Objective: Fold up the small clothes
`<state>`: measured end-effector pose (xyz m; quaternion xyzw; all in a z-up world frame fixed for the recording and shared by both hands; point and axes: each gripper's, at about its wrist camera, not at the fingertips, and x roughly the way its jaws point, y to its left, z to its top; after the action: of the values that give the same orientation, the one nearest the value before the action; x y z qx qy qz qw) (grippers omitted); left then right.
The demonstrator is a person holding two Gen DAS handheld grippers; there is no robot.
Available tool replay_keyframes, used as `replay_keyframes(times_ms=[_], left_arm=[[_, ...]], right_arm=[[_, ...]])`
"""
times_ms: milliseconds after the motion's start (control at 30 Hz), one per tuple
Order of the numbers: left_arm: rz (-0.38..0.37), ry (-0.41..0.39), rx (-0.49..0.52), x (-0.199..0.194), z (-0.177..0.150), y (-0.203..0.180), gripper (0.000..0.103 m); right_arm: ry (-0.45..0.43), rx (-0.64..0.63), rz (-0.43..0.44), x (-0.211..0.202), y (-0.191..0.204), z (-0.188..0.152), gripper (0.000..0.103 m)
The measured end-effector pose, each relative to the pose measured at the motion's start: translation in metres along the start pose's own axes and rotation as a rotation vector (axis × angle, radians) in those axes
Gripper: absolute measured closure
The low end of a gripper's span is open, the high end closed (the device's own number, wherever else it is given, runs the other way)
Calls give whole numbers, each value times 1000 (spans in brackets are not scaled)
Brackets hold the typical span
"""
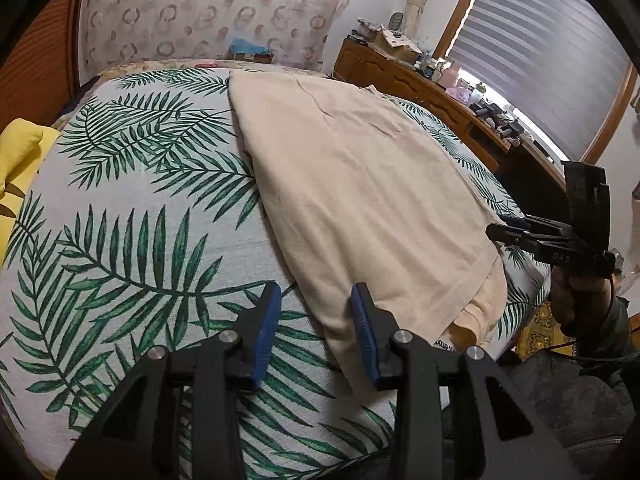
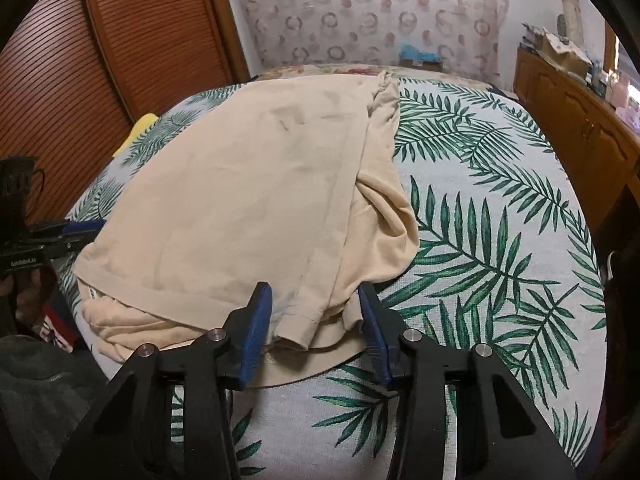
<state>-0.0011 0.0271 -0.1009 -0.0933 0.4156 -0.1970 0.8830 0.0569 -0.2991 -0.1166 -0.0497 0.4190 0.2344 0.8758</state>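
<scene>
From the left wrist we see our left gripper (image 1: pixel 314 300) with its blue pads (image 1: pixel 264 336) spread wide, holding nothing. Its right pad sits at the near edge of the shirt (image 1: pixel 360 184); we cannot tell if it touches. The left pad is over the leaf-print cover (image 1: pixel 120 240), beside the shirt. The beige shirt lies folded on the cover. A yellow cloth (image 1: pixel 20 152) lies well to the shirt's left. Past the shirt's right corner hangs our right gripper (image 1: pixel 516 232); this view does not show its gap.

From the right wrist, our right gripper (image 2: pixel 314 300) is spread wide, grasping nothing. Between its pads lies the shirt's (image 2: pixel 240 200) near hem with a cuff (image 2: pixel 296 326); contact is unclear. Our left gripper (image 2: pixel 76 230) sits at the shirt's left corner.
</scene>
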Motion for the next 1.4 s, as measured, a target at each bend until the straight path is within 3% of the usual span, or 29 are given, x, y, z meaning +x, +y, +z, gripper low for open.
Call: replay_keyframes(times_ms=[100,200,333,467,667,1033,1067,1100,1133,1167,1400], left_arm=[[-8,4,-1,0,-1,-1,69],[-43,11,-8,0,-2,-1,69],[-118,22,-30,1,-2,-1,69],[-174,45,-29,5,-1,-4,69],[-152,17,-28,-3,4,-5,69],[-101,61,21,5,1,-18,68],[-92,59,34,5,0,-21,70],[-92,58,47,5,0,-23,78],[-99,56,58,5,1,-25,98],[-104,34,65,2,2,-26,103],[-67,-168,56,-37,47,-19,103]], right_arm=[[-3,6,8,-1,-1,-1,60],[4,4,35,0,-1,-1,79],[5,-7,73,1,3,-1,90],[-11,2,120,0,3,0,93],[-46,-21,121,-7,11,6,94],[-33,-22,83,-3,6,0,93],[-34,-25,82,-3,7,0,93],[-35,-25,86,-3,6,-1,93],[-37,-25,94,-4,6,-1,93],[-46,-23,101,-5,6,-1,93],[-155,-13,135,-29,3,16,94]])
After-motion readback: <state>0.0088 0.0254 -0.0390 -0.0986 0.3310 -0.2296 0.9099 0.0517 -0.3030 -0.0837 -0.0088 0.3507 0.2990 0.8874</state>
